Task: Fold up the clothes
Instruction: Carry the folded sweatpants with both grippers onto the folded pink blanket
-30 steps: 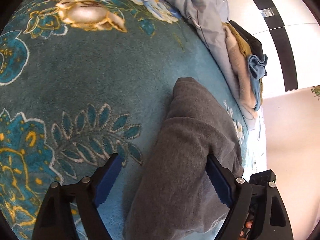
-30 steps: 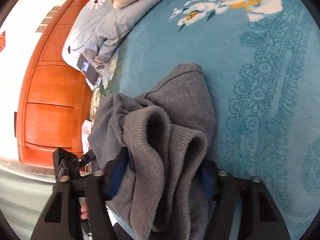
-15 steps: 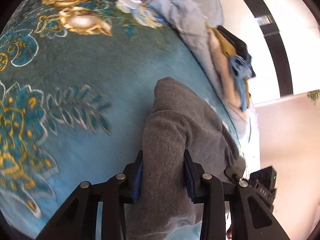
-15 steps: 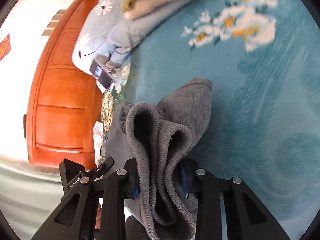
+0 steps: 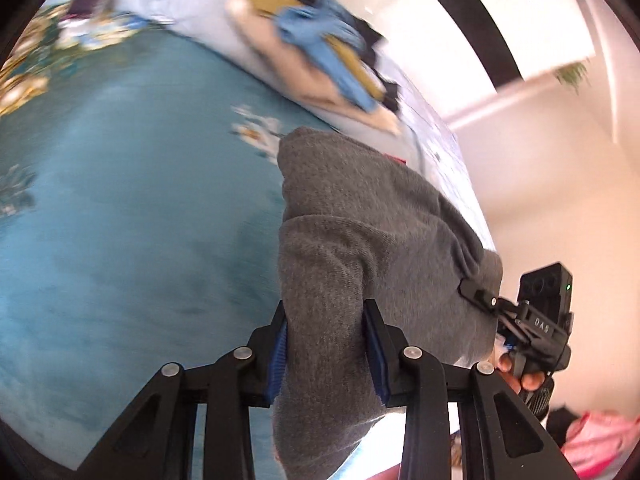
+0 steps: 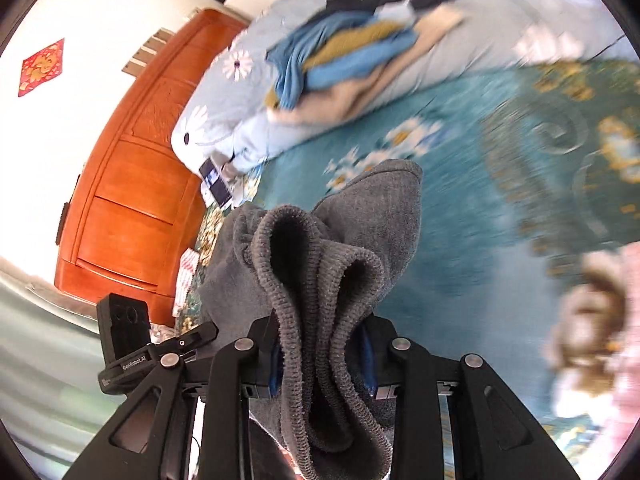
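Note:
A grey knitted sweater (image 5: 352, 240) is folded into a thick bundle and held up above a teal flowered blanket (image 5: 120, 220). My left gripper (image 5: 326, 354) is shut on one end of the bundle. My right gripper (image 6: 322, 354) is shut on the other end, where the ribbed hem (image 6: 316, 280) bunches between the blue pads. The far tip of the grey knitted sweater (image 6: 384, 196) hangs over the teal flowered blanket (image 6: 500, 220). The right gripper's body (image 5: 536, 328) shows in the left wrist view, with a hand under it.
A pile of folded clothes (image 6: 352, 52) in blue, mustard, beige and black lies on a pale blue flowered quilt (image 6: 224, 120) at the far side. A phone (image 6: 216, 184) rests near the quilt. An orange wooden headboard (image 6: 132, 184) stands left. Pink fabric (image 5: 600, 436) lies lower right.
Both grippers went from open to shut on the grey sweater, then lifted it off the blanket. The views have swung toward the clothes pile and are now motion-blurred.

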